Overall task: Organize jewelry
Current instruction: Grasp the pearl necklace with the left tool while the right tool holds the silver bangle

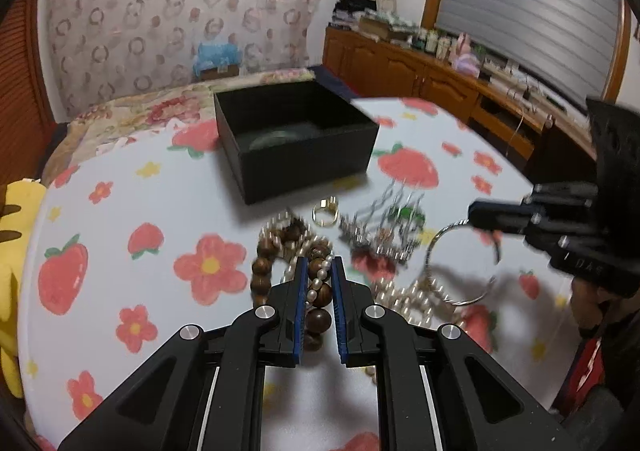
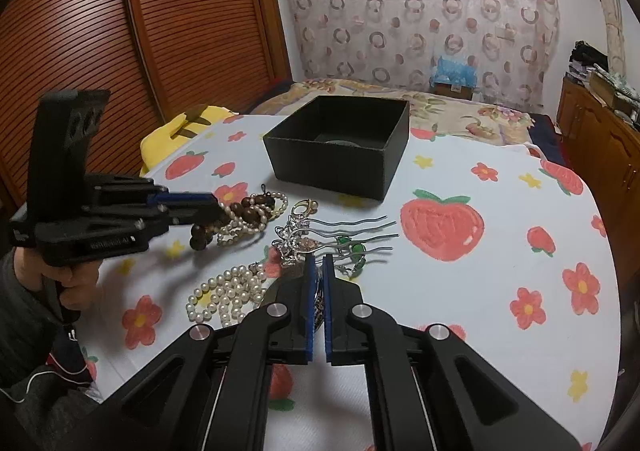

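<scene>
Jaws first: the left gripper (image 1: 319,265) has its blue-padded jaws pinched in on a wooden bead bracelet (image 1: 320,293) tangled up with a strand of small pearls (image 1: 313,283), and you can see the beads sitting right between the pads. From the right wrist view, the same bundle (image 2: 236,217) hangs off the tip of that gripper (image 2: 216,207), partly lifted, with the lower beads close to or touching the cloth; can't tell which.

The right gripper (image 2: 316,265) has its jaws nearly closed with only a thin gap, clamped on a silver bangle (image 1: 460,263). In the left wrist view the ring dangles from its tip (image 1: 474,217), tilted, bottom edge down by the pearl pile.

Everything else is loose on the strawberry-and-flower tablecloth (image 2: 500,251): a heap of bigger white pearls (image 2: 230,293) just left of the right gripper, a silver hair comb with wavy prongs and green stones (image 2: 340,241) in the middle, and a gold clasp piece (image 2: 303,207) near it. The left view also shows a gold ring (image 1: 325,212), a bit blurry.

The open black box (image 2: 340,147) sits behind the pile toward the far side of the table, well apart from both grippers. Something round and shiny is at the bottom of it, but I can't make out what.
</scene>
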Motion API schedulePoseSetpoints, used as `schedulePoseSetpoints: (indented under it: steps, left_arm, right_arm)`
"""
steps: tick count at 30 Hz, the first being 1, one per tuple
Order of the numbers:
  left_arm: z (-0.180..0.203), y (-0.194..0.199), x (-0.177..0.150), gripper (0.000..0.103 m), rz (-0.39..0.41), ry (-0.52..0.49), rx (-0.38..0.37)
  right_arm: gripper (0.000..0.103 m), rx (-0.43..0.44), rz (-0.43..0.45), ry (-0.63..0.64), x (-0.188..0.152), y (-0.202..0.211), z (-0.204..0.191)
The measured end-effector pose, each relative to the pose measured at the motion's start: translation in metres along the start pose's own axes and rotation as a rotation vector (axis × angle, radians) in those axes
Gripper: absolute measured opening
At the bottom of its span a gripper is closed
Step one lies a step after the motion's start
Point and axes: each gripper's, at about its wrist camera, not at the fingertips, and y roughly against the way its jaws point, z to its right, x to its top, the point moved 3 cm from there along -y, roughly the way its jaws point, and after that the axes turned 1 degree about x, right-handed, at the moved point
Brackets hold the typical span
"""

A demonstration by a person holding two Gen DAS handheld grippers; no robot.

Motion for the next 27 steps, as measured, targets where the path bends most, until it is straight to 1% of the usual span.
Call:
schedulePoseSetpoints:
  steps: [1, 3, 6, 13, 20, 27]
  left_arm:
    - [0.001, -0.003, -0.004, 0.011, -0.017, -0.01, 0.009]
    - [0.001, -0.007, -0.009, 0.011, -0.037, -0.02, 0.021]
    - [-0.003, -0.009, -0.013, 0.011, -0.046, -0.002, 0.009]
    - [-0.009, -0.002, -0.003, 0.011, -0.011, 0.03, -0.008]
    - [-0.011, -0.007, -0.003, 0.011, -0.03, 0.021, 0.01]
    - [-0.017, 0.002, -0.008, 0.011, -0.018, 0.032, 0.016]
  right_arm:
    - [0.0, -0.004, -0.003, 0.004, 0.0, -0.001, 0.0]
    - [0.0, -0.001, -0.014, 0.007, -0.001, -0.005, -0.001]
    - [0.0, -0.009, -0.028, 0.004, -0.002, -0.01, 0.001]
    - [0.0, -0.007, -0.039, 0.009, -0.007, -0.009, 0.002]
    - [0.001, -0.002, -0.047, 0.008, -0.012, -0.007, 0.004]
    - [0.001, 0.003, -0.049, 0.009, -0.015, -0.006, 0.003]
